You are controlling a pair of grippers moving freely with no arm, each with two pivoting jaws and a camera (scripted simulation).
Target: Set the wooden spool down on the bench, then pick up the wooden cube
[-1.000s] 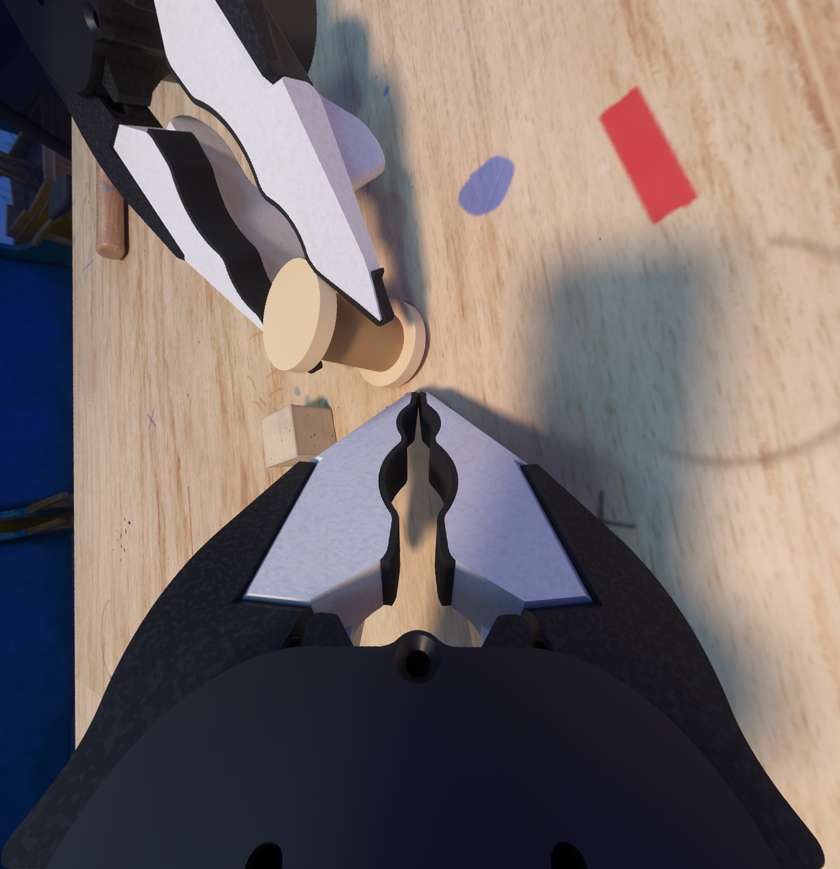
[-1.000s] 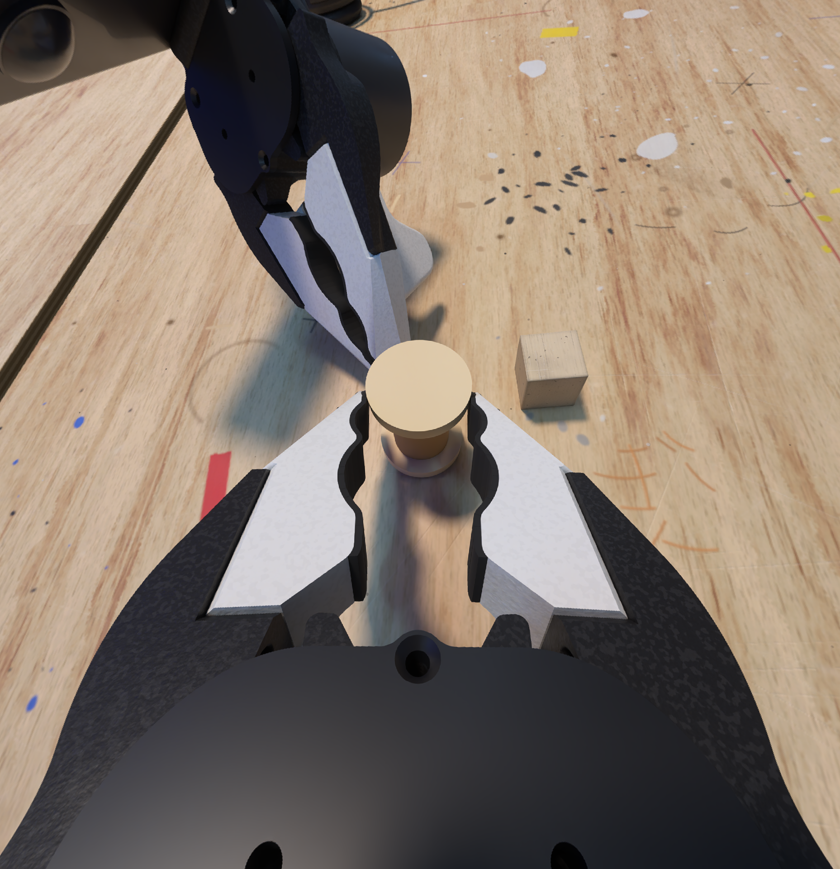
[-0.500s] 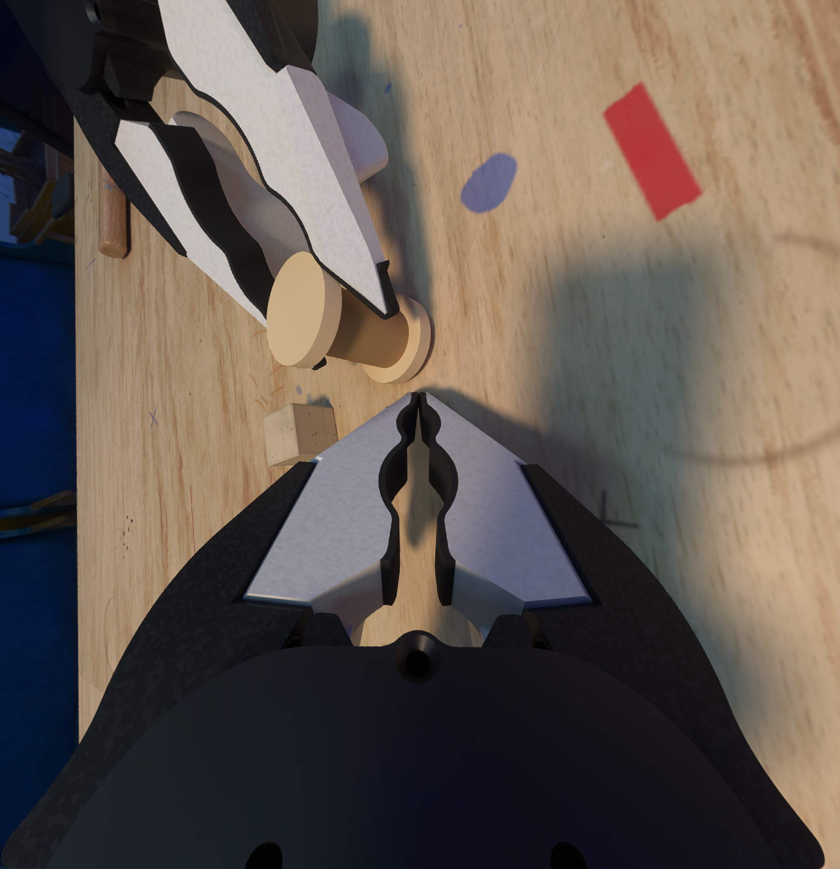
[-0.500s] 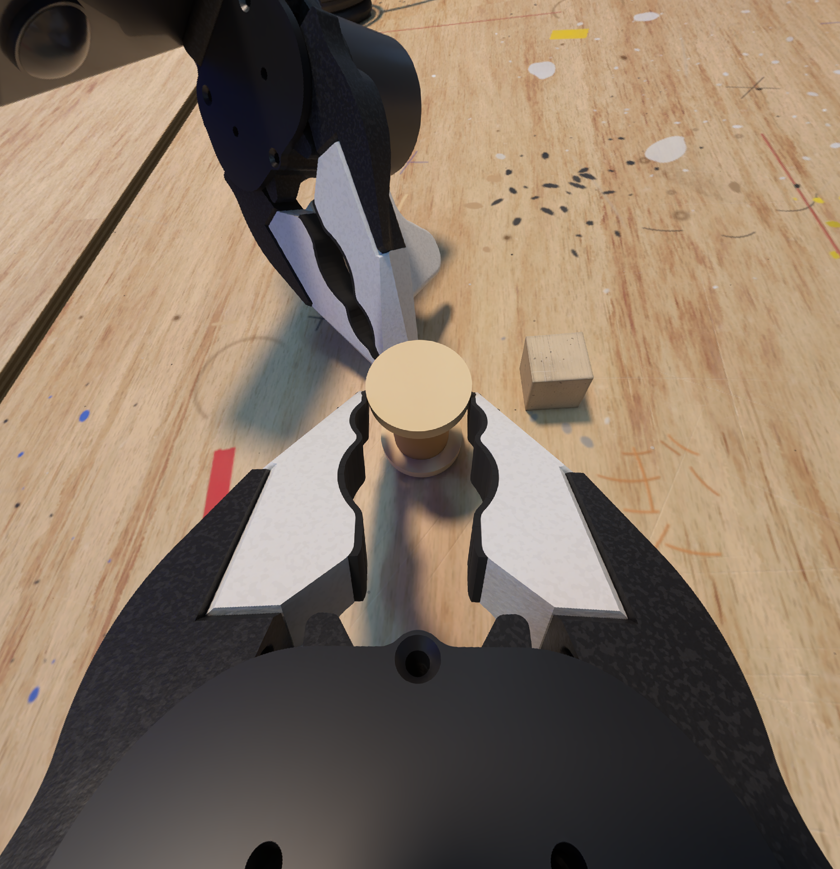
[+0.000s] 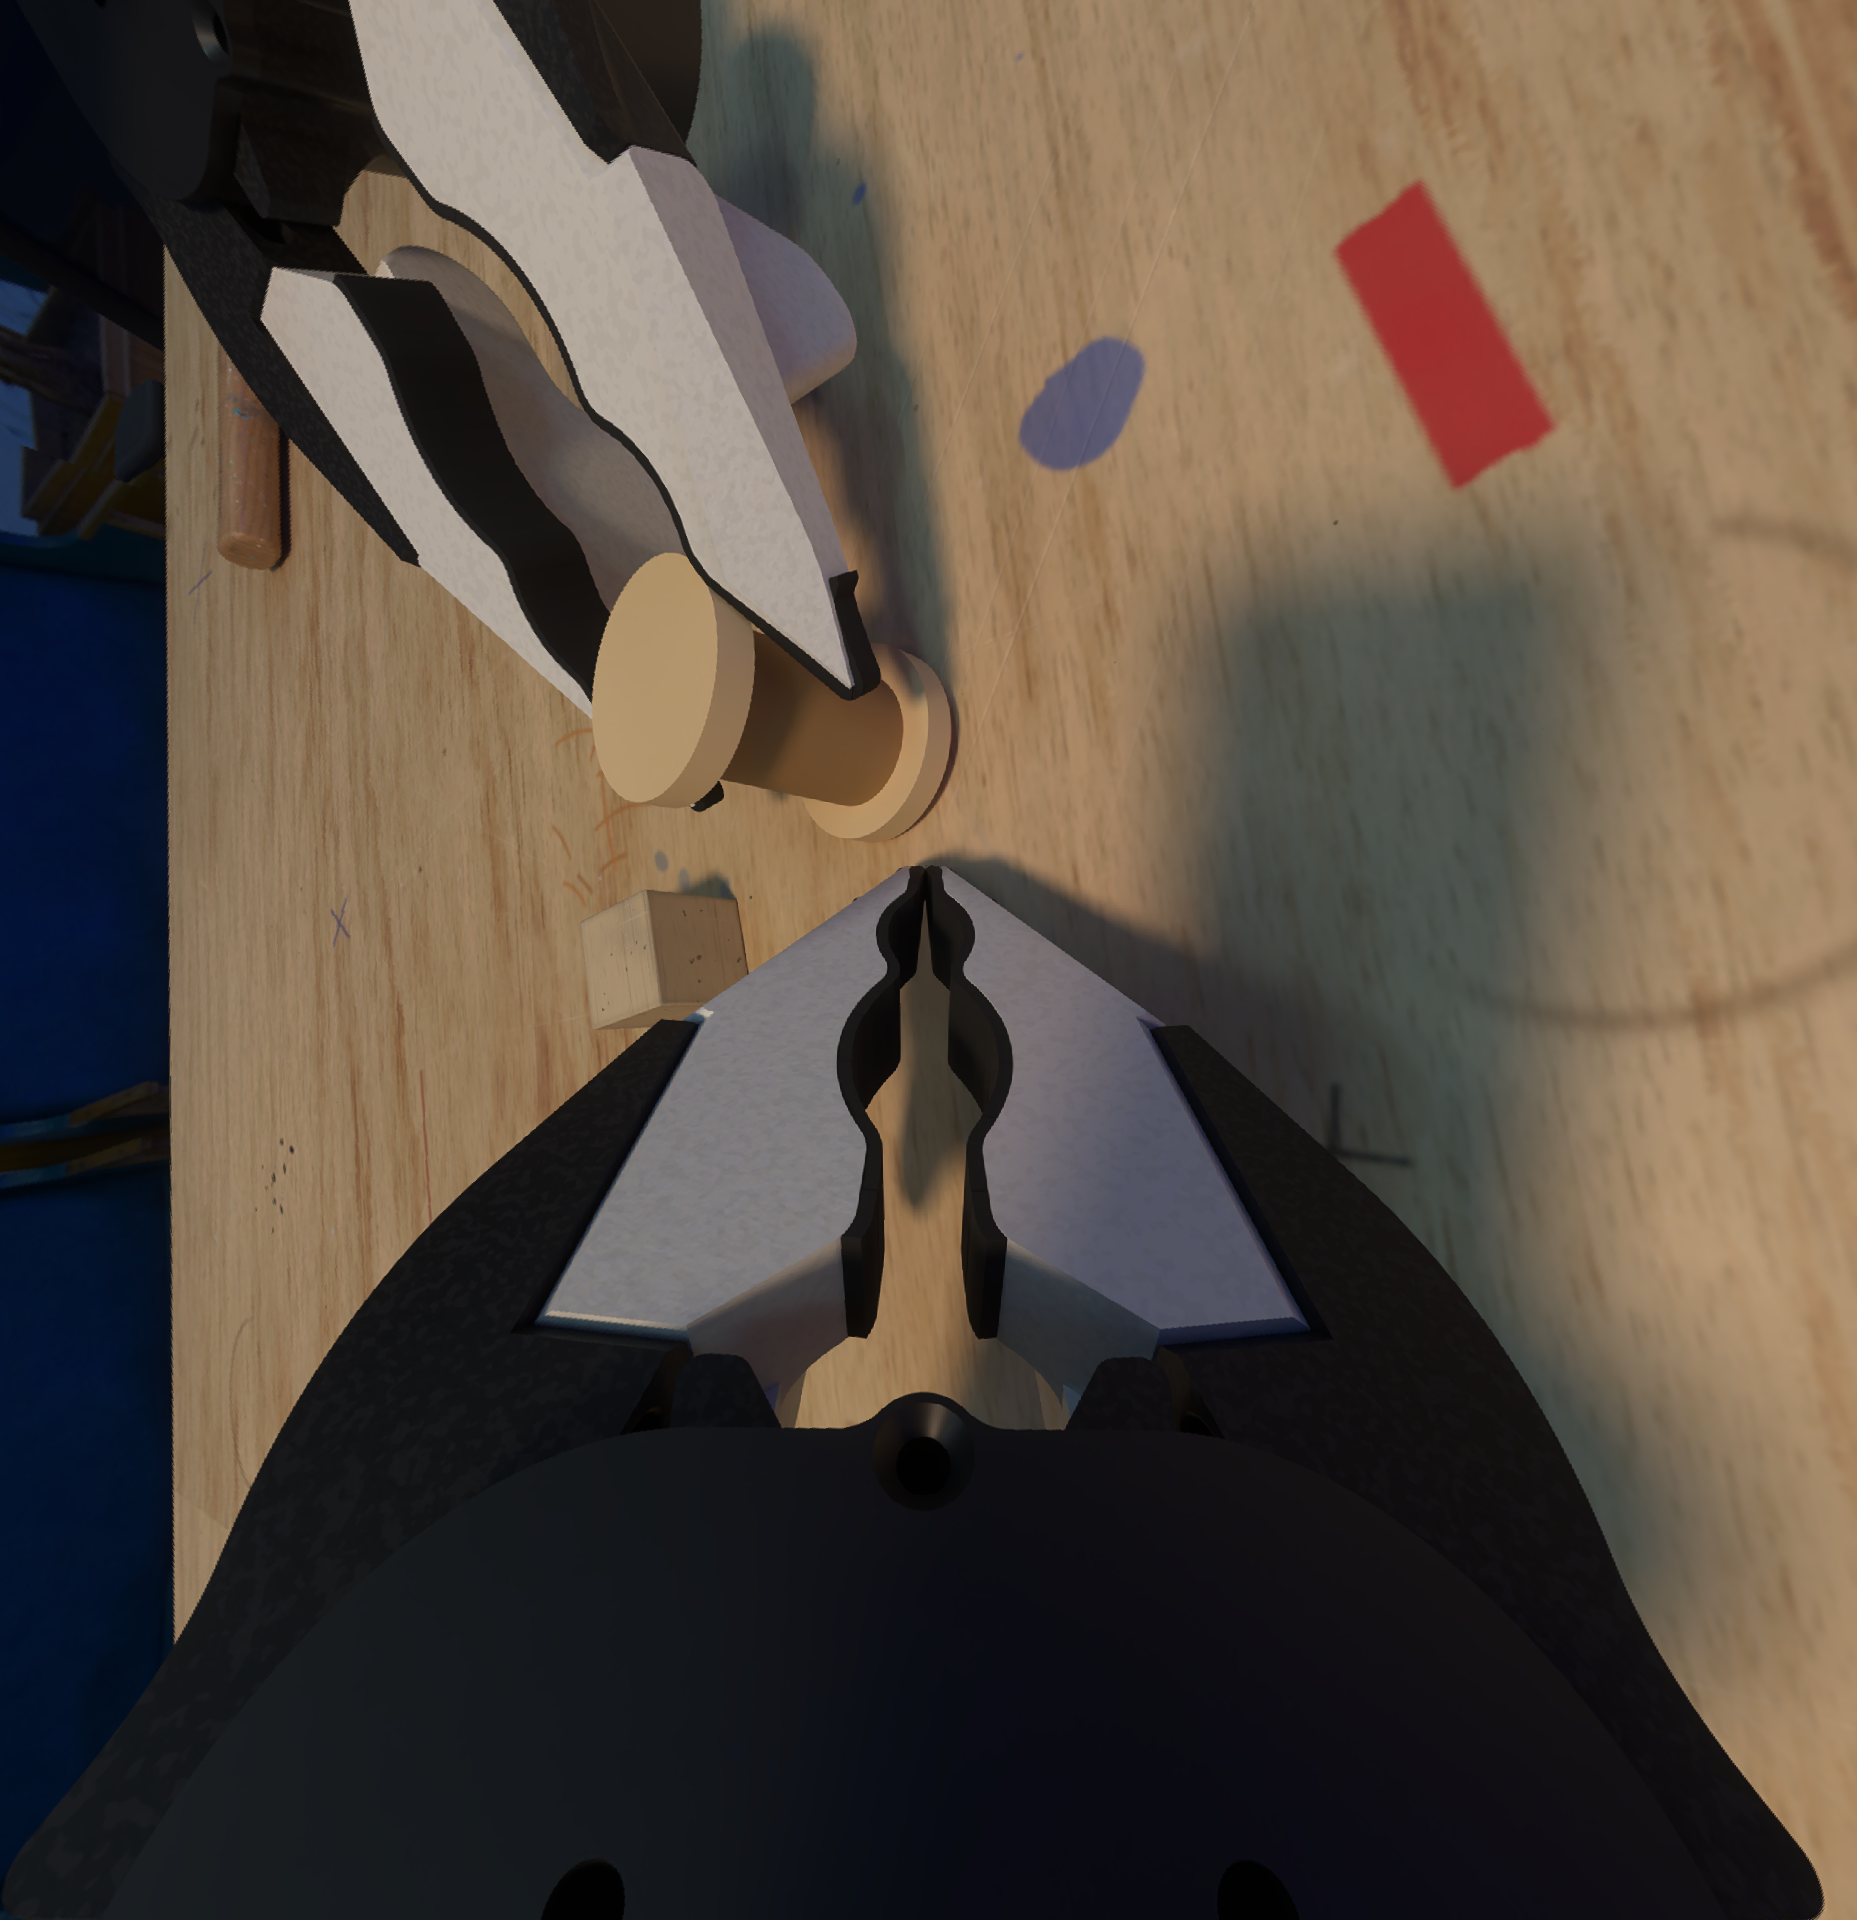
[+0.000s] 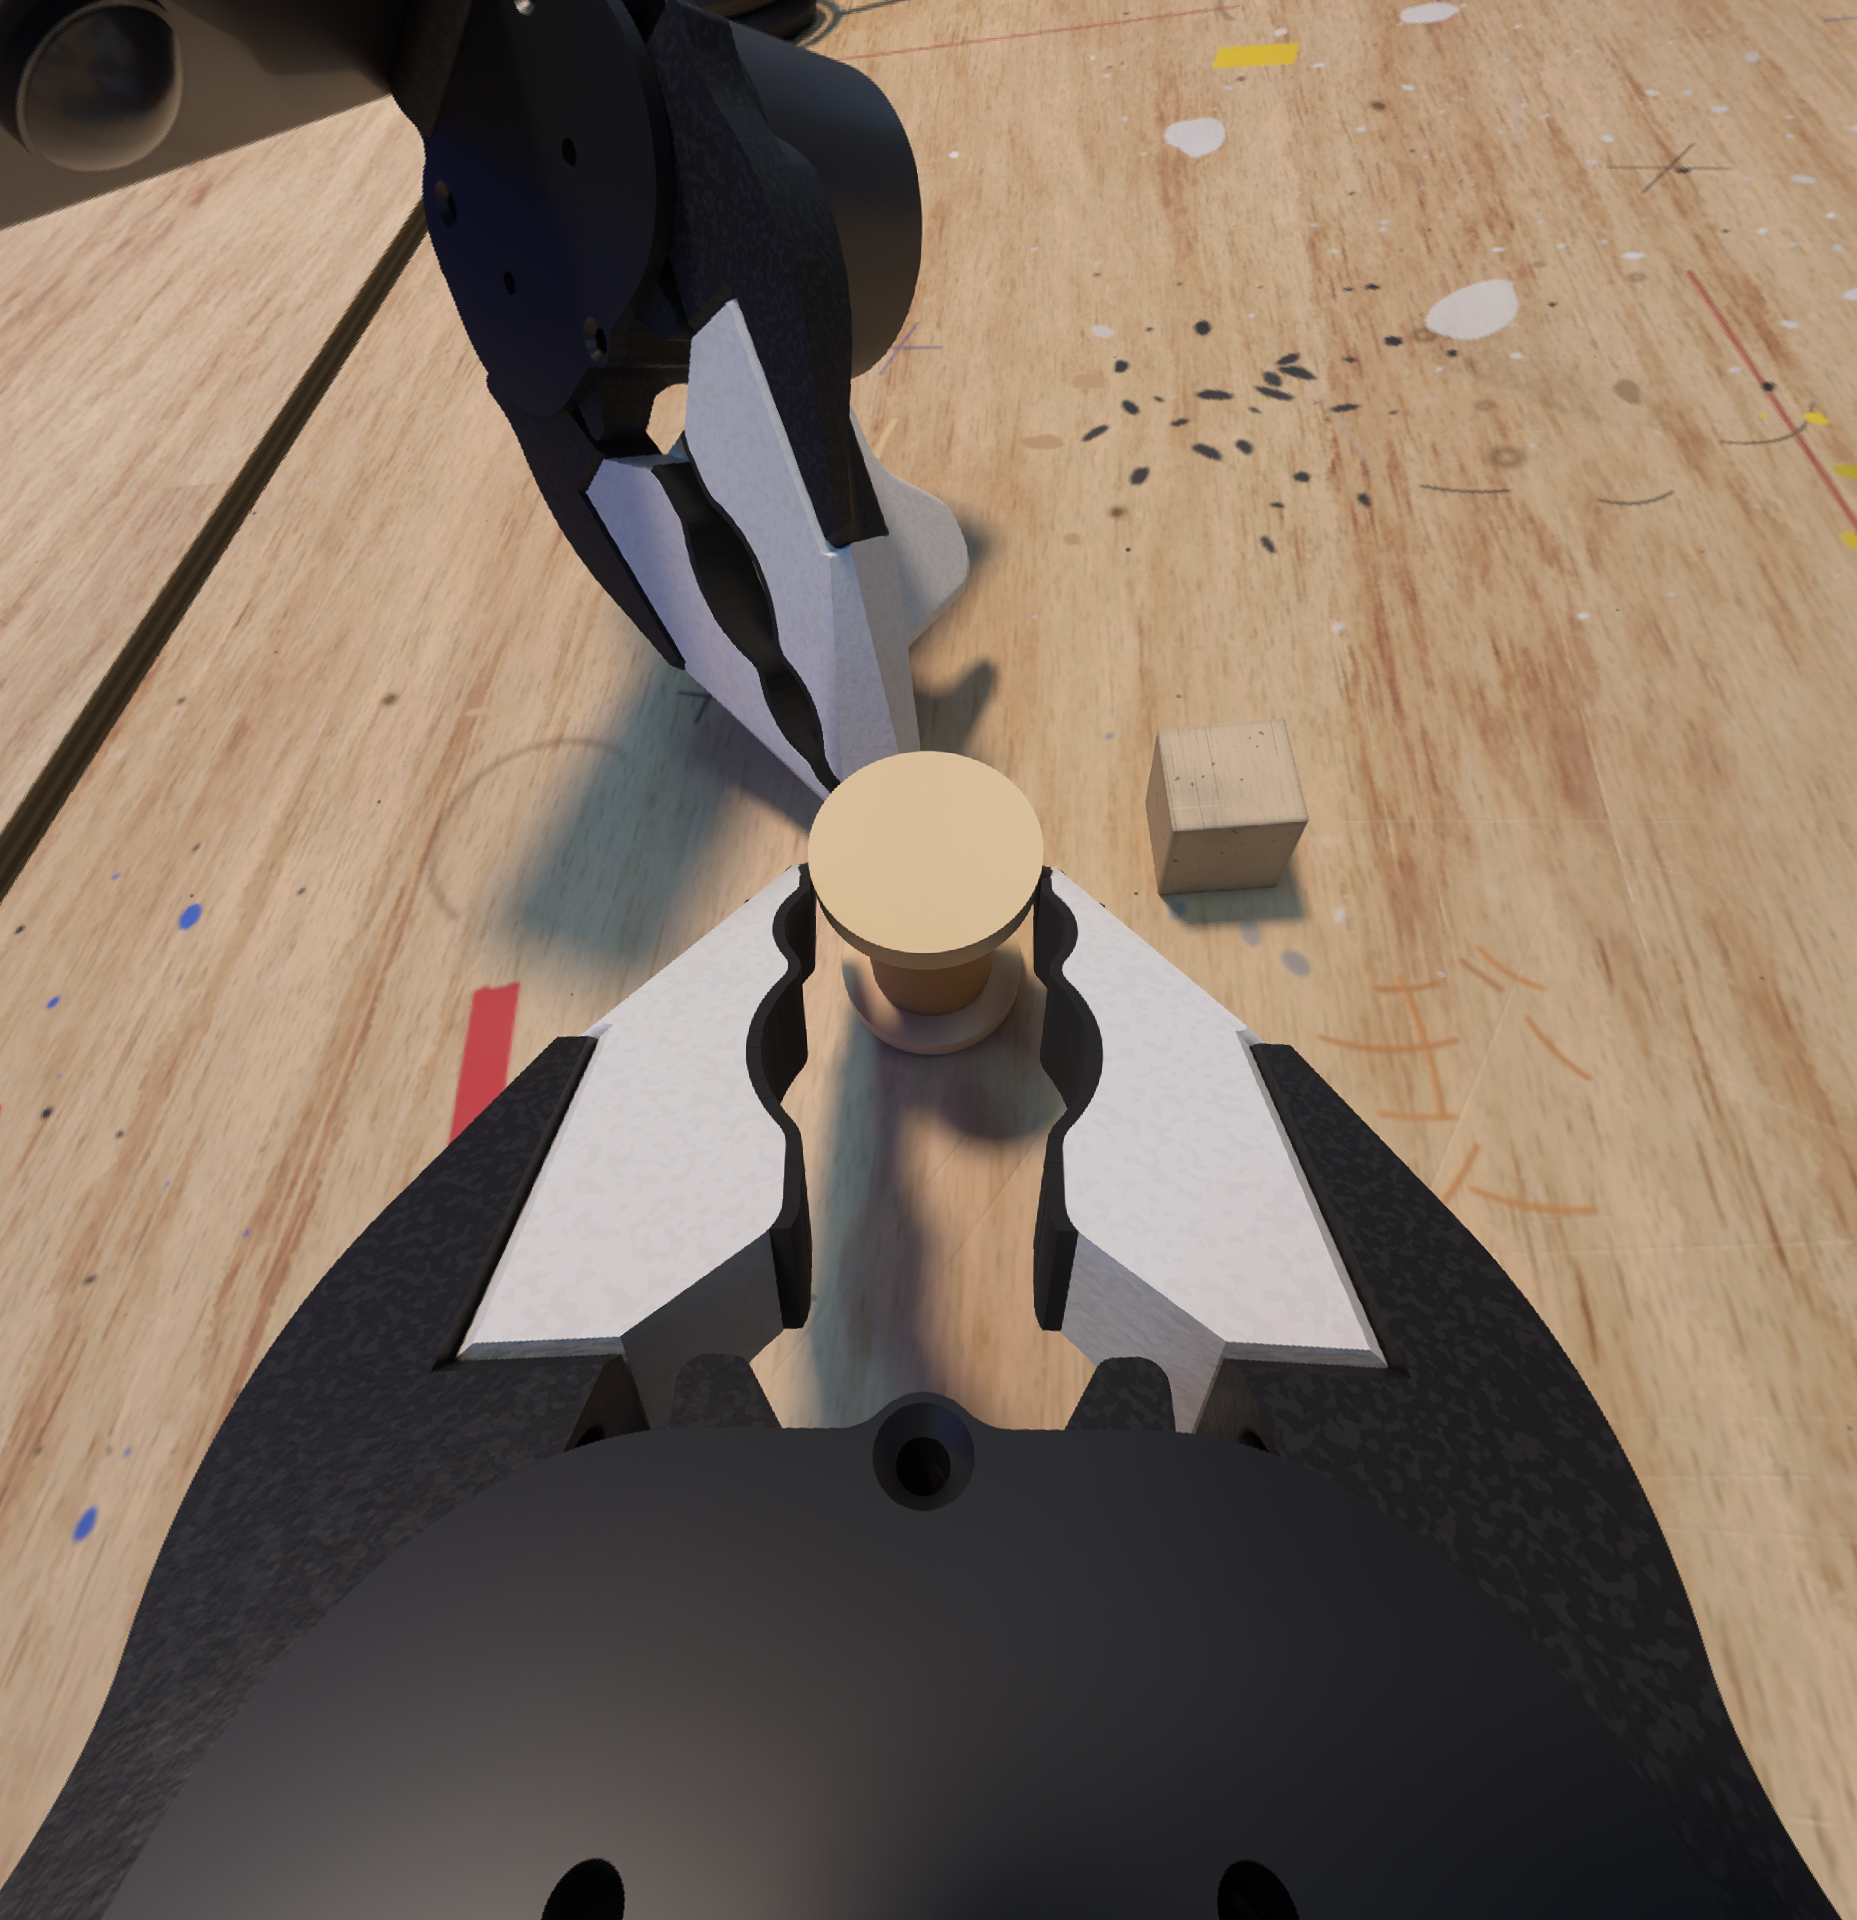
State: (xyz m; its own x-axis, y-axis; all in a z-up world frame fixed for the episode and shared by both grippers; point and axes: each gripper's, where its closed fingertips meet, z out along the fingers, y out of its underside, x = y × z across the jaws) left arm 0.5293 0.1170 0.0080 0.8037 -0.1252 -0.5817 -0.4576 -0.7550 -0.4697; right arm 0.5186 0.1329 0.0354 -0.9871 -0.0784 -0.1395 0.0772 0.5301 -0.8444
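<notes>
- My right gripper (image 6: 924, 883) is closed part-way around the wooden spool (image 6: 924, 852), its two fingertips against the rim of the upper flange; the rest of the jaw gap behind the spool is clear.
- My left gripper (image 5: 924, 878) has its jaws closed tip to tip and holds nothing; it hangs just beside the spool, its tips aimed at the lower flange.
- I judge the first step nearly finished but not done: in the right wrist view the lower flange looks to be sitting on the bench (image 6: 1526, 1351) or a hair above it, and I cannot tell which. I have not let go.
- What is left: open the right jaws, back away from the spool, then go for the wooden cube (image 6: 1225, 805), which is untouched.
- The spool's long axis runs straight up from the bench, upright, one flange down and the flat face of the other turned up toward my right camera. In the left wrist view (image 5: 768, 717) that axis lies across the picture, since that camera is rolled on its side.
- The spool sits between the two grippers, near the middle of the bench.
- The cube rests flat on the bench, near the spool and to its right in the right wrist view, apart from it, with orange scribbles nearer to me.
</notes>
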